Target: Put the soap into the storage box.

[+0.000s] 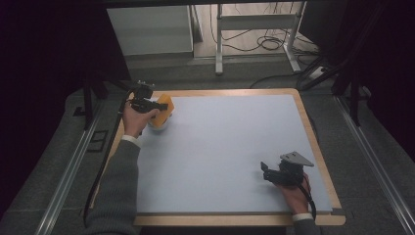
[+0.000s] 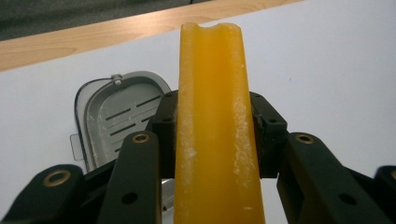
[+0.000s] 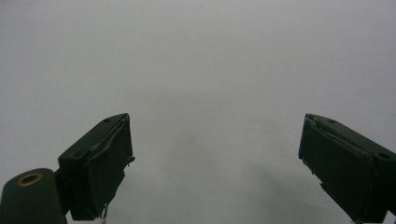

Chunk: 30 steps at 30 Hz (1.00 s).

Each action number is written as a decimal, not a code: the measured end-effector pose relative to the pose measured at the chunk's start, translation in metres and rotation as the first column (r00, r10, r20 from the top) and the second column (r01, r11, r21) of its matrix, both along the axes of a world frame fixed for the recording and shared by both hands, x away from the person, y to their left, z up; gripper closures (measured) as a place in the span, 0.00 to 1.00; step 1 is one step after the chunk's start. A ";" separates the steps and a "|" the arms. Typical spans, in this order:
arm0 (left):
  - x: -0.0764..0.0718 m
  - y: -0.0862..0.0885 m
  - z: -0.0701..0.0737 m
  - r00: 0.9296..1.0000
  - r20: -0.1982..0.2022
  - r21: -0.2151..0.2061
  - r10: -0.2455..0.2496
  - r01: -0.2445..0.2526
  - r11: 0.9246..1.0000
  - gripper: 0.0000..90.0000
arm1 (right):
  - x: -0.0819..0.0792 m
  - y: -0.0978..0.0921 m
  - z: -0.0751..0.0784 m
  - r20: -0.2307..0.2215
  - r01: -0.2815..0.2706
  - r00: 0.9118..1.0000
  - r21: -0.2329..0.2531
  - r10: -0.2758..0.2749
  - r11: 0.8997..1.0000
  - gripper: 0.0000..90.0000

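Left gripper (image 1: 157, 105) near mat's (image 1: 230, 147) corner, perhaps

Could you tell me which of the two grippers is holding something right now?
The left gripper, shut on the orange bar; the right gripper stands open.

left tongs (image 1: 155, 105): clamped, far-left | right tongs (image 1: 265, 171): jaws apart, near-right
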<state>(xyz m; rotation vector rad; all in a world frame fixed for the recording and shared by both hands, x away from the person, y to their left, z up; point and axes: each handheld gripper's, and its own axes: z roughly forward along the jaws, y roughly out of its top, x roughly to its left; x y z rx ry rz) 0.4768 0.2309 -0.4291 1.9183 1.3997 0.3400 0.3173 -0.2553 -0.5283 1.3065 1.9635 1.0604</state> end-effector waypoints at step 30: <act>0.032 0.022 -0.017 0.989 0.002 -0.035 0.149 -0.149 0.988 0.68 | 0.000 -0.001 0.000 -0.001 0.004 1.000 0.009 -0.004 1.000 0.11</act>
